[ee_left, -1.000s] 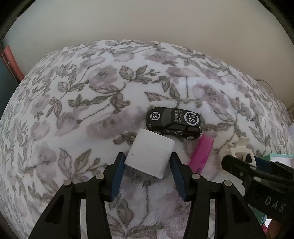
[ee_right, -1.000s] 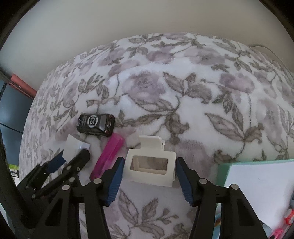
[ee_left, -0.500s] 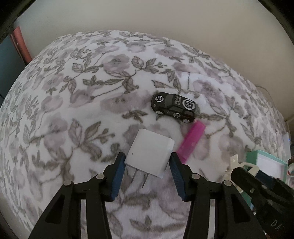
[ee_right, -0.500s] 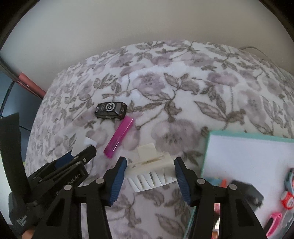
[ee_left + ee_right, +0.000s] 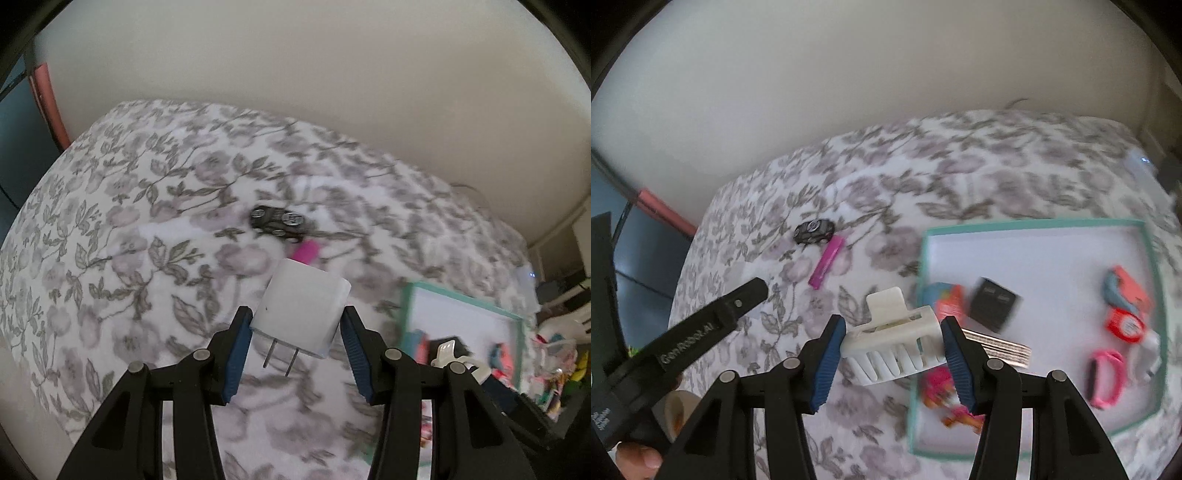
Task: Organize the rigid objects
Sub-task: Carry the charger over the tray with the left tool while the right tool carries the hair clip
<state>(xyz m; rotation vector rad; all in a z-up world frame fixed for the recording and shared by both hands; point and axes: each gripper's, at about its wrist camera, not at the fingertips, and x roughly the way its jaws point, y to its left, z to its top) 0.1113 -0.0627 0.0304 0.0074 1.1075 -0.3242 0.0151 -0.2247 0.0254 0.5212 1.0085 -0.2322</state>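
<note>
The bed (image 5: 960,155) fills both views, a soft plush blanket printed with grey leaves and mauve flowers; it gives no firm footing, so anything that falls could sink or roll out of easy reach.

At the right of the right wrist view lies the teal-rimmed box (image 5: 1034,224), shallow, flat and white inside, already holding small plastic items. Its low wall is the main hazard: a carried piece could clip the rim or land on what lies inside and knock it about.

The left tool (image 5: 295,325) is clamped on the white charger (image 5: 304,308), a smooth, glossy cube with two thin metal prongs pointing down, held above the blanket at lower centre. Its slick flat sides could slide between the ribbed blue pads if the hand swings quickly.

The right tool (image 5: 892,332) is clamped on the white hair claw (image 5: 897,341), hard plastic with curved teeth and a sprung tab, at lower centre beside the box's left rim. Pressed end to end, it may twist or spring out.

Left on the blanket, upper centre, are the black toy car (image 5: 813,231) and, just beside it, the slim magenta stick (image 5: 827,266).
</note>
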